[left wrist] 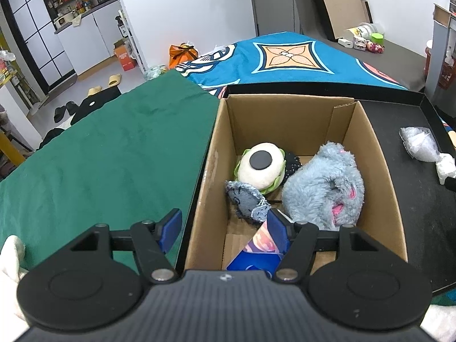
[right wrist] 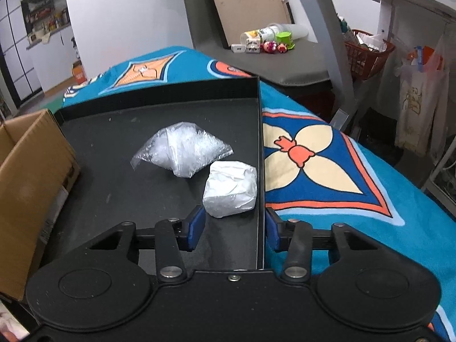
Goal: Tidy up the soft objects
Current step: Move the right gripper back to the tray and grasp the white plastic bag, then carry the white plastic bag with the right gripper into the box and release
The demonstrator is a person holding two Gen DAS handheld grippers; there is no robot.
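An open cardboard box (left wrist: 285, 114) holds a burger-shaped plush (left wrist: 260, 171), a grey fluffy plush (left wrist: 322, 191), a small denim mouse (left wrist: 248, 199) and a blue packet (left wrist: 253, 262). My left gripper (left wrist: 225, 225) stands open above the box's near left corner, its fingers on either side of the left wall, gripping nothing. On the black tray (right wrist: 128, 199) lie a clear bubble-wrap bag (right wrist: 182, 148) and a white wrapped lump (right wrist: 230, 193). My right gripper (right wrist: 233, 229) is open just short of the lump, straddling the tray's right wall.
A green cloth (left wrist: 114, 156) covers the surface left of the box. A blue patterned blanket (right wrist: 342, 185) lies right of the tray and behind it. The box (right wrist: 28, 171) stands at the tray's left. Small toys (right wrist: 265, 44) and a red basket (right wrist: 367, 54) sit far back.
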